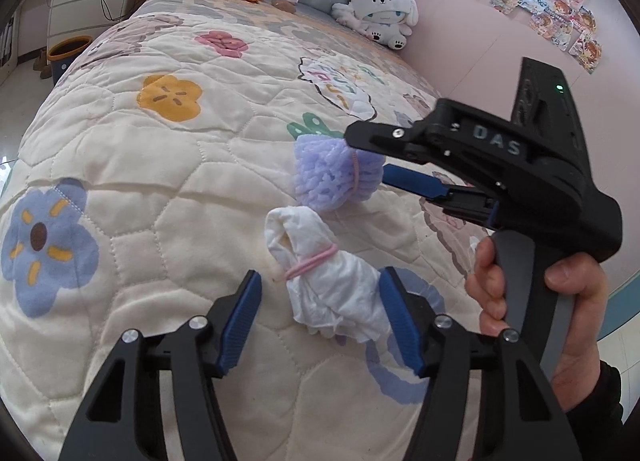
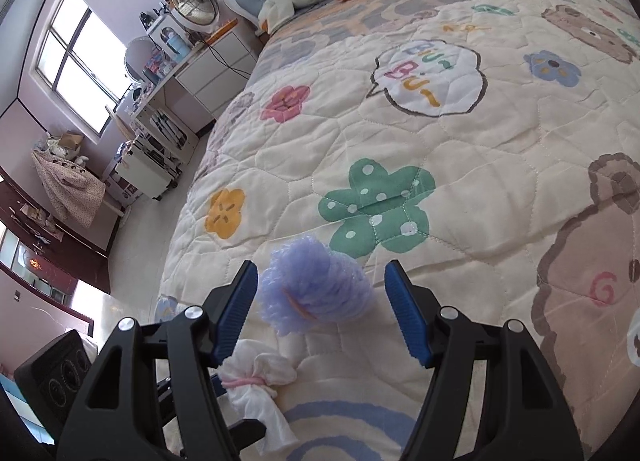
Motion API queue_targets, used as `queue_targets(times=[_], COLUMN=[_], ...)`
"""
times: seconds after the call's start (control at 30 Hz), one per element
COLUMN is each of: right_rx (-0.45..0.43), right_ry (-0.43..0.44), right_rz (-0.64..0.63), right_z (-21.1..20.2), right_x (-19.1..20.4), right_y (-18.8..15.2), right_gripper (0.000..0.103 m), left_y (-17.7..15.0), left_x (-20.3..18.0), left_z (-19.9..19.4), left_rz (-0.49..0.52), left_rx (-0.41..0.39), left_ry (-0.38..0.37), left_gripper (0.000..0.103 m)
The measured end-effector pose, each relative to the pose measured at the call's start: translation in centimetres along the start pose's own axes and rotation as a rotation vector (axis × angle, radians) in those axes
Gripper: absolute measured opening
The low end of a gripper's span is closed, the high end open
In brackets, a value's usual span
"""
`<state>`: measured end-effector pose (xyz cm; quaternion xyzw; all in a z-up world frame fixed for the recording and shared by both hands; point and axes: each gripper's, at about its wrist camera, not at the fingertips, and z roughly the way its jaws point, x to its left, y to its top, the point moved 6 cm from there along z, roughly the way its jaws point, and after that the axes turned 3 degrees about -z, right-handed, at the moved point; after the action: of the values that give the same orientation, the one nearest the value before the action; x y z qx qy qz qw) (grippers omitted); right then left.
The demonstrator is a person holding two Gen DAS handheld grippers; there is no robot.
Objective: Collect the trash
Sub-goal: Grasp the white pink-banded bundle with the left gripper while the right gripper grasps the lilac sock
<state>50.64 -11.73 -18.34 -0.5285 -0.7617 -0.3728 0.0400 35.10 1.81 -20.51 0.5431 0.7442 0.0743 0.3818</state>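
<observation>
On quilted floral bed [image 1: 168,181]: left hand-held gripper [image 1: 320,313] spread around white tissue wad tied with pink band [image 1: 332,281]; right hand-held gripper [image 2: 320,309] spread around lilac mesh puff [image 2: 316,293] (both ungrasped). Step: pre-grasp; next, squeeze.

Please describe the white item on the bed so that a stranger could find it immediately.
On the cream floral quilt, look between the left gripper's open blue fingers. The crumpled white tissue bundle has a pink band; the bundle beside it is fluffy and purple.
</observation>
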Motion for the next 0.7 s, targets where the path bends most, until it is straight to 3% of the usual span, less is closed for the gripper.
queue_targets(times=[0.07,0.17,0.43,0.7], right_rx=[0.016,0.035,0.009,-0.022], right_ry=[-0.007,0.003,-0.015,-0.030], right_rz=[-0.005,-0.013,-0.024,-0.038], right_z=[0.8,1.8,1.9,0.6], right_x=[-0.1,-0.1,0.2,0.7], right_y=[-0.1,-0.1,0.1,0.8], right_gripper=[0.063,0.055,0.041,0.038], left_y=[-0.1,-0.3,-0.6,-0.4], left_x=[0.1,0.3,-0.1,-0.7], left_z=[0.4,0.8,0.4,-0.6], left_rz=[-0.011,-0.009,0.022,0.038], left_rx=[0.006,0.001,-0.031,-0.044], left_ry=[-0.009,-0.001,-0.005,-0.031], left_gripper=[0.043,0.034,0.027,0.027])
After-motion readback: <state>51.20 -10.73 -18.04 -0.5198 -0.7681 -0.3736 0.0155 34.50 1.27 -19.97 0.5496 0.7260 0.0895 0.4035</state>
